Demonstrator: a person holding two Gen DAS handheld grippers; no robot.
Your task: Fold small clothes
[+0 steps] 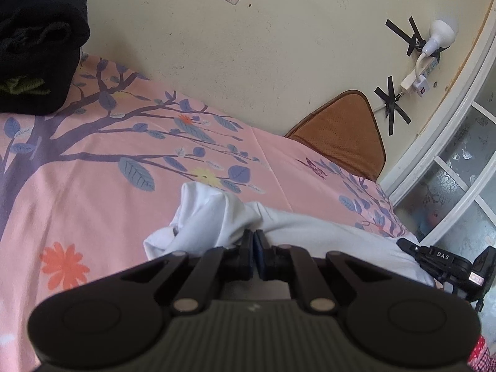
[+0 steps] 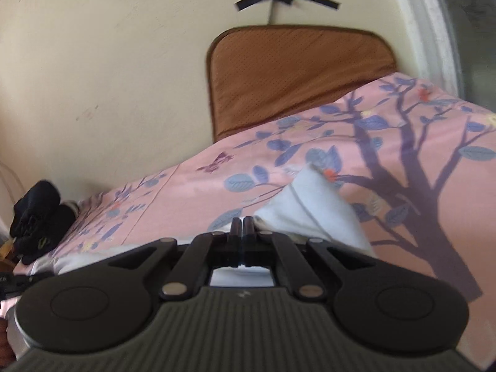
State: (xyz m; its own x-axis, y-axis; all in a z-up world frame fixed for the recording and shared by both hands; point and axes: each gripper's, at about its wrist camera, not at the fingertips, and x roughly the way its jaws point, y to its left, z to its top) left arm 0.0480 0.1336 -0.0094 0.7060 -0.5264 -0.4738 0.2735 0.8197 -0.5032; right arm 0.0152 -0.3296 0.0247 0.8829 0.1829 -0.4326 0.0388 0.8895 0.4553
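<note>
Here, pink floral bedsheet (image 1: 93,186), cream wall (image 1: 248,46)

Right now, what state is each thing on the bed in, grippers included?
left gripper: shut on the white garment, pinching a raised fold.
right gripper: shut at the garment's edge; whether cloth is pinched cannot be told.
white garment: crumpled, not yet folded, lying on the bedsheet.
bedsheet: spread flat.
black clothes: piled at the bed's far end.
brown cushion: propped against the wall.
</note>
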